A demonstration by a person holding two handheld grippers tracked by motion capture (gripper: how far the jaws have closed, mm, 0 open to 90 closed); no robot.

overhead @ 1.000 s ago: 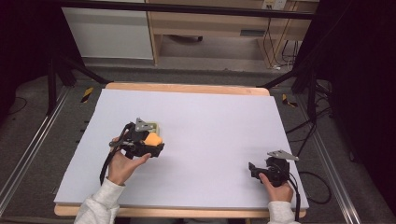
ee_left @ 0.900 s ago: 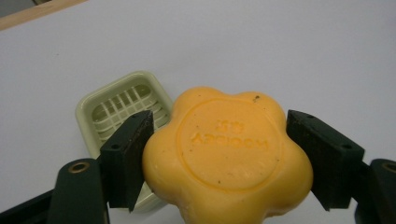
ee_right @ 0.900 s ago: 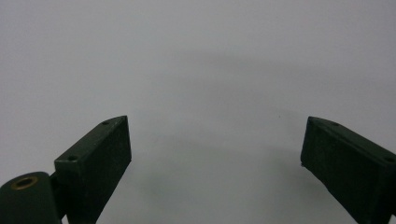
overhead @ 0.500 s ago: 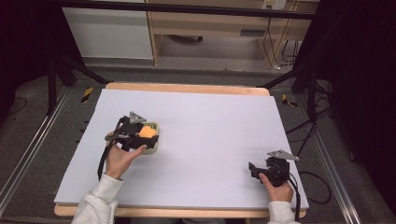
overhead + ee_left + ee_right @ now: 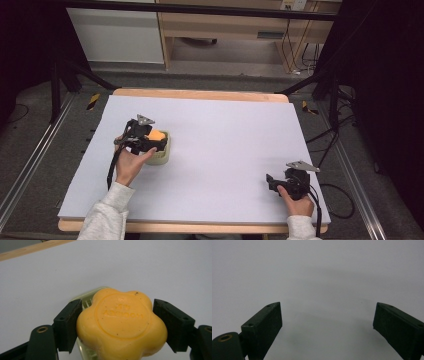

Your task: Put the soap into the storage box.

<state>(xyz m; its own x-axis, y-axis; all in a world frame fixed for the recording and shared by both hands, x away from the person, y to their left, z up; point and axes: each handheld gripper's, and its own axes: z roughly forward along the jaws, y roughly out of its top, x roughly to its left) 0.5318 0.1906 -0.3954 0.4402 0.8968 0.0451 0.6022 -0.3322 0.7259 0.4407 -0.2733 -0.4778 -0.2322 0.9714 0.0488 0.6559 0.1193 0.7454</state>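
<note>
We look down on a pale tabletop (image 5: 225, 145) with a wooden edge showing at its far side. Taking the tabletop as a clock face with twelve o'clock at the far edge, our left gripper (image 5: 150, 141) sits at about nine o'clock, and our right gripper (image 5: 272, 182) rests near five o'clock, close to the near right corner.

In the left gripper view, an orange flower-shaped soap (image 5: 121, 326) lies between the two black jaws, its flat embossed face turned up toward the camera. The jaws stand on either side of the soap; the left one presses its lobed edge and the right one meets or nearly meets the other side, so we judge the soap gripped or just being let go. Directly beneath the soap is a pale green slotted soap dish (image 5: 85, 301), whose rim peeks out at eleven o'clock of the soap. The soap is roughly round, with no clear long axis. We cannot tell whether it rests on the dish or hangs just above it.

From above, the dish (image 5: 162, 155) sits well in from every edge, with bare surface all around it, most of it toward three o'clock.

In the right gripper view, the jaws stand wide apart with nothing between them, above bare tabletop. The left gripper is far nearer the soap
</note>
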